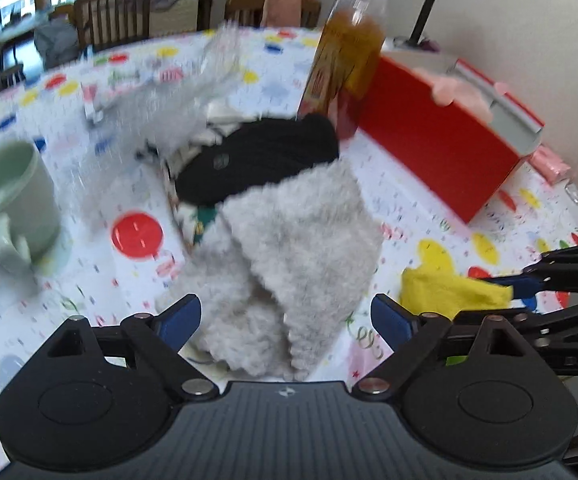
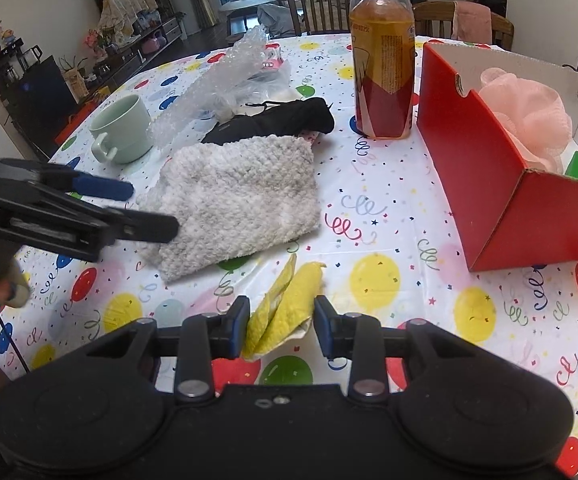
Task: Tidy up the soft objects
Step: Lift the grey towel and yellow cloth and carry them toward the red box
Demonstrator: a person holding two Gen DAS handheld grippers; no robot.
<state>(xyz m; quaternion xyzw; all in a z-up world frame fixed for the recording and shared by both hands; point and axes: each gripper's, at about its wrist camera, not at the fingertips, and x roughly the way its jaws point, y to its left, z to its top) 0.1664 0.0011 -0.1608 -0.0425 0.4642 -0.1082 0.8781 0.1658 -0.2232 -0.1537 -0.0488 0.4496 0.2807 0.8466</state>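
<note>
A fluffy grey cloth (image 2: 237,196) lies on the balloon-print table, also in the left wrist view (image 1: 289,256). My left gripper (image 1: 285,320) is open with its fingers either side of the cloth's near edge. A black soft item (image 2: 277,120) lies behind it. My right gripper (image 2: 281,324) is open around a yellow cloth (image 2: 285,308) on the table, not closed on it. The red box (image 2: 489,176) at the right holds a pink bath puff (image 2: 529,116).
A tea bottle (image 2: 383,52) stands between the black item and the box. A pale green mug (image 2: 121,128) sits at the left. Bubble wrap (image 2: 217,76) lies behind the cloths. Chairs stand at the far table edge.
</note>
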